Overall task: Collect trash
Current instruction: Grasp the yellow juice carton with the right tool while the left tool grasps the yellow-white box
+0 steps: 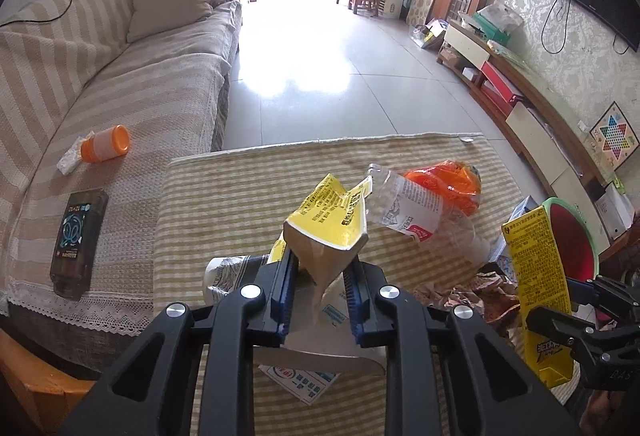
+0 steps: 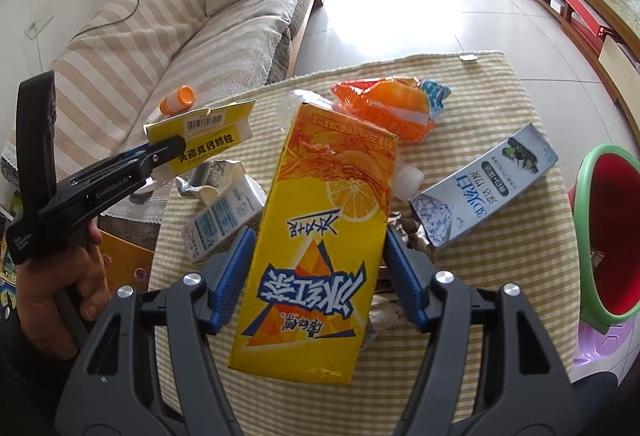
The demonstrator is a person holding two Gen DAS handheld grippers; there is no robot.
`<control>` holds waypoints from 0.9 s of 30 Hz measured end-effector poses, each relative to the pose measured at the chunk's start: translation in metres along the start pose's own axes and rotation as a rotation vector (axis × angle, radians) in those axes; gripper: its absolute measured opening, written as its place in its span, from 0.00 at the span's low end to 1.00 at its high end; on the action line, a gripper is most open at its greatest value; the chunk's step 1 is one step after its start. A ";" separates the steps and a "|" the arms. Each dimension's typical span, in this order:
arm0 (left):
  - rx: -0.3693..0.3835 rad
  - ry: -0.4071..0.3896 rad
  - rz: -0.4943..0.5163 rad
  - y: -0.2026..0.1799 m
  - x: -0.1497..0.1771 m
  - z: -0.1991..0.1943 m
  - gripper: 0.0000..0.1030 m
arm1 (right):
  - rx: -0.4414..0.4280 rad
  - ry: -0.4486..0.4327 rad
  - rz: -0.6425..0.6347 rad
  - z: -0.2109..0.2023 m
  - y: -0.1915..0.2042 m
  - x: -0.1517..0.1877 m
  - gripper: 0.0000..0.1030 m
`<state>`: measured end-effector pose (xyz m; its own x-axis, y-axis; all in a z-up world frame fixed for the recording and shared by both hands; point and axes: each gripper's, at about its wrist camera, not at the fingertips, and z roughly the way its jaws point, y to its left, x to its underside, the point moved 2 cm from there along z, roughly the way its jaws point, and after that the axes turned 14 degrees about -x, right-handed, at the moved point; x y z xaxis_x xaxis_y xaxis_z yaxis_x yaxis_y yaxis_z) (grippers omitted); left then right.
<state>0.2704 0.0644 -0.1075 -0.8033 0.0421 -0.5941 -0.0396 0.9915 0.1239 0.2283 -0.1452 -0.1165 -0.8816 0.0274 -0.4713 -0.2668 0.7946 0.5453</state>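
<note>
Yellow cardboard in both tools. Left gripper [image 1: 320, 278] — jaws pinched tight on a flattened yellow medicine box [image 1: 328, 220], torn flap up, lifted clear of the desk [image 1: 224, 196]. Right gripper [image 2: 318, 276] — jaws clamped across the sides of a yellow-orange tea carton [image 2: 316, 236], held above the striped cloth.

Trash left on the desk: clear plastic bottle [image 1: 404, 208] at centre, orange snack bag [image 2: 384, 108] on the far side, grey-blue toothpaste box [image 2: 484, 188] to the right, small white-blue box [image 2: 224, 216] on the near left, crumpled brown wrappers [image 1: 472, 292] near the right edge. Red bin with green rim [image 2: 612, 232] stands off the desk's right edge, mouth tilted toward the desk.

Risks, as I judge them:
- Medicine box is thin and creased; held by one folded end, it could slip out on a quick swing toward the bin.
- Tea carton's sides may cave under the squeeze, so the hold loosens.
- Both loads heading right at once — the tools could collide, or a carton could clip the bottle and roll it off the desk.
</note>
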 end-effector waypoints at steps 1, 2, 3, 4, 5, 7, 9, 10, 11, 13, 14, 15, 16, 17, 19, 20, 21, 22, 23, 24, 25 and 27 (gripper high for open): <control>-0.001 -0.010 -0.006 0.002 0.000 -0.006 0.19 | -0.004 -0.007 -0.002 -0.004 0.001 -0.001 0.61; 0.002 -0.016 -0.013 0.004 -0.001 -0.011 0.19 | -0.010 -0.013 -0.004 -0.008 0.002 -0.002 0.61; 0.003 -0.022 -0.017 0.005 -0.001 -0.017 0.19 | -0.020 -0.021 -0.005 -0.013 0.002 -0.004 0.61; 0.003 -0.029 -0.019 0.004 0.000 -0.023 0.19 | -0.027 -0.027 -0.004 -0.018 0.002 -0.004 0.61; 0.004 -0.038 -0.020 0.004 0.001 -0.029 0.19 | -0.035 -0.032 -0.001 -0.023 0.002 -0.005 0.61; 0.012 -0.046 -0.029 0.003 0.003 -0.039 0.19 | -0.040 -0.043 -0.006 -0.032 0.003 -0.006 0.61; 0.012 -0.056 -0.034 0.000 0.004 -0.049 0.19 | -0.043 -0.053 -0.015 -0.043 0.004 -0.007 0.61; 0.014 -0.060 -0.036 -0.001 0.005 -0.054 0.19 | -0.048 -0.056 -0.016 -0.047 0.005 -0.008 0.61; 0.016 -0.063 -0.038 -0.003 0.006 -0.058 0.19 | -0.056 -0.057 -0.015 -0.051 0.005 -0.008 0.61; 0.016 -0.078 -0.043 -0.006 0.007 -0.069 0.19 | -0.069 -0.062 -0.013 -0.061 0.006 -0.009 0.61; 0.018 -0.084 -0.047 -0.008 0.007 -0.074 0.19 | -0.069 -0.067 -0.020 -0.066 0.007 -0.009 0.61; 0.022 -0.090 -0.051 -0.010 0.007 -0.079 0.19 | -0.070 -0.074 -0.033 -0.071 0.009 -0.010 0.61; 0.026 -0.098 -0.054 -0.012 0.008 -0.085 0.19 | -0.070 -0.078 -0.041 -0.076 0.011 -0.010 0.61; 0.030 -0.105 -0.054 -0.015 0.008 -0.090 0.19 | -0.070 -0.083 -0.046 -0.080 0.011 -0.010 0.61; 0.040 -0.116 -0.051 -0.021 0.009 -0.099 0.19 | -0.069 -0.092 -0.049 -0.088 0.011 -0.010 0.61; 0.044 -0.121 -0.048 -0.024 0.009 -0.104 0.19 | -0.068 -0.098 -0.048 -0.092 0.011 -0.010 0.61; 0.048 -0.126 -0.044 -0.028 0.011 -0.108 0.19 | -0.068 -0.107 -0.045 -0.096 0.010 -0.010 0.61; 0.056 -0.131 -0.041 -0.032 0.011 -0.111 0.19 | -0.067 -0.115 -0.041 -0.101 0.008 -0.010 0.61; 0.064 -0.135 -0.037 -0.037 0.012 -0.115 0.19 | -0.066 -0.121 -0.038 -0.105 0.006 -0.010 0.61; 0.071 -0.140 -0.030 -0.042 0.013 -0.119 0.19 | -0.065 -0.125 -0.034 -0.108 0.004 -0.010 0.61; 0.079 -0.143 -0.027 -0.047 0.014 -0.121 0.19 | -0.064 -0.128 -0.031 -0.112 0.001 -0.009 0.61; 0.099 -0.145 -0.023 -0.058 0.014 -0.126 0.19 | -0.059 -0.137 -0.024 -0.121 -0.006 -0.008 0.61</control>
<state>0.1869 -0.0077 -0.0225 -0.7082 0.0294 -0.7054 0.0075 0.9994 0.0341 0.1900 -0.2237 -0.0324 -0.8144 0.0942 -0.5727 -0.3133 0.7593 0.5704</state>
